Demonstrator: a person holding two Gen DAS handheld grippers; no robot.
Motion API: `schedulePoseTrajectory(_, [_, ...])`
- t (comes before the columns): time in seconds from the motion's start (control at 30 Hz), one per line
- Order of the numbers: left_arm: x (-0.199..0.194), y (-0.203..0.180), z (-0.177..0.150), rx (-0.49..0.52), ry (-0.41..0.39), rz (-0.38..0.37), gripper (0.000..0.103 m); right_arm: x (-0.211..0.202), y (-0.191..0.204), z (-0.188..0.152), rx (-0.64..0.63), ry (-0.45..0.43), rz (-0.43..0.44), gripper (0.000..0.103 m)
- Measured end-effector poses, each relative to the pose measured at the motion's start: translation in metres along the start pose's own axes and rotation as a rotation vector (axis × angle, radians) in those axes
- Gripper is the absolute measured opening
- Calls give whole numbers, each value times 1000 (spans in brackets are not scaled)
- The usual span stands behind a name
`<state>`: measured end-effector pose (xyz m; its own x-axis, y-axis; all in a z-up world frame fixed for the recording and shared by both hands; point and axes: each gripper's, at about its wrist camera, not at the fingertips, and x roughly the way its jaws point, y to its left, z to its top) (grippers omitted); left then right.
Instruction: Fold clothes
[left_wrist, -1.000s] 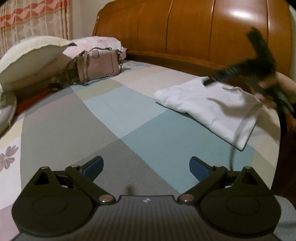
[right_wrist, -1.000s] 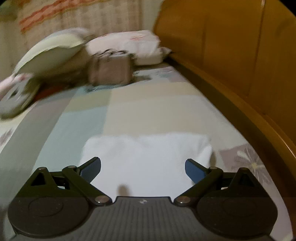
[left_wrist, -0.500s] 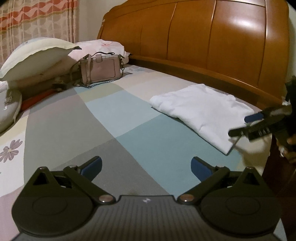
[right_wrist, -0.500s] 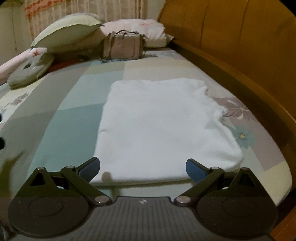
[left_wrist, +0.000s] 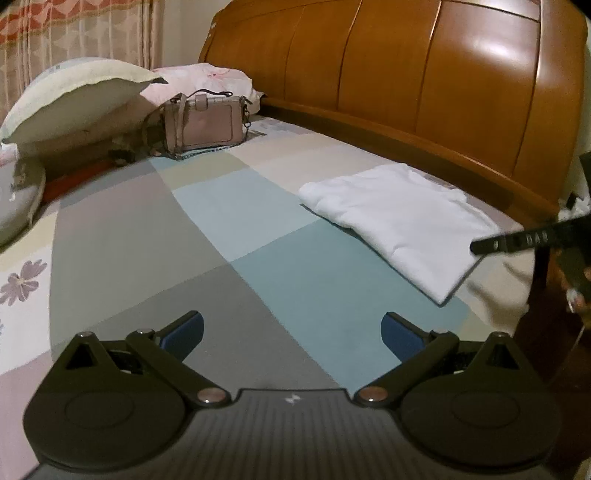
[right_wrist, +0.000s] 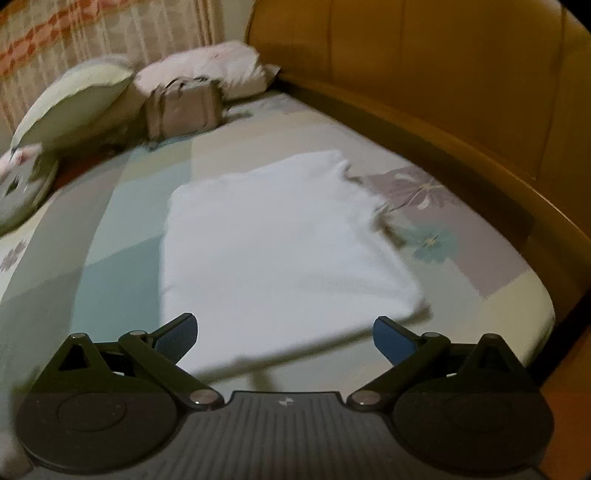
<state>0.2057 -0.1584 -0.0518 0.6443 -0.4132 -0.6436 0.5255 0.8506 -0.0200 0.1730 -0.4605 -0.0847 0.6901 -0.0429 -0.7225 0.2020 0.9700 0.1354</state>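
A folded white garment (left_wrist: 399, 221) lies flat on the patchwork bedspread near the wooden headboard, also seen in the right wrist view as a neat rectangle (right_wrist: 280, 240). My left gripper (left_wrist: 291, 332) hovers open over the grey and teal patches, well left of the garment, with nothing between its fingers. My right gripper (right_wrist: 282, 334) is open just short of the garment's near edge, holding nothing. In the left wrist view the right gripper's dark finger (left_wrist: 524, 240) pokes in from the right edge over the garment's corner, with a hand (left_wrist: 580, 291) behind it.
A pink handbag (left_wrist: 205, 123) and pillows (left_wrist: 74, 96) sit at the far end of the bed. The wooden headboard (left_wrist: 424, 74) runs along the right. The bed's edge (right_wrist: 532, 332) drops off at the near right. A grey cushion (left_wrist: 18, 199) lies at left.
The right gripper has pulled back off the folded garment toward the bed's near edge and swung slightly. The left gripper has stayed nearly still. The garment lies where it was.
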Motion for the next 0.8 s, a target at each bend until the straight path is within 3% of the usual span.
schedulePoseTrajectory(0.17, [3,-7,2,0,27,-5,102,-24,42,-22,20,53,-8,103])
schedulePoseTrajectory(0.33, [-6,-18,6,25,17,-32,102,-48,70,-45,77,37,-66,103])
schedulePoseTrajectory(0.8, [-46,-38,-1,66,-25,-87,102,-113,84,-80,132,-25,-162,103])
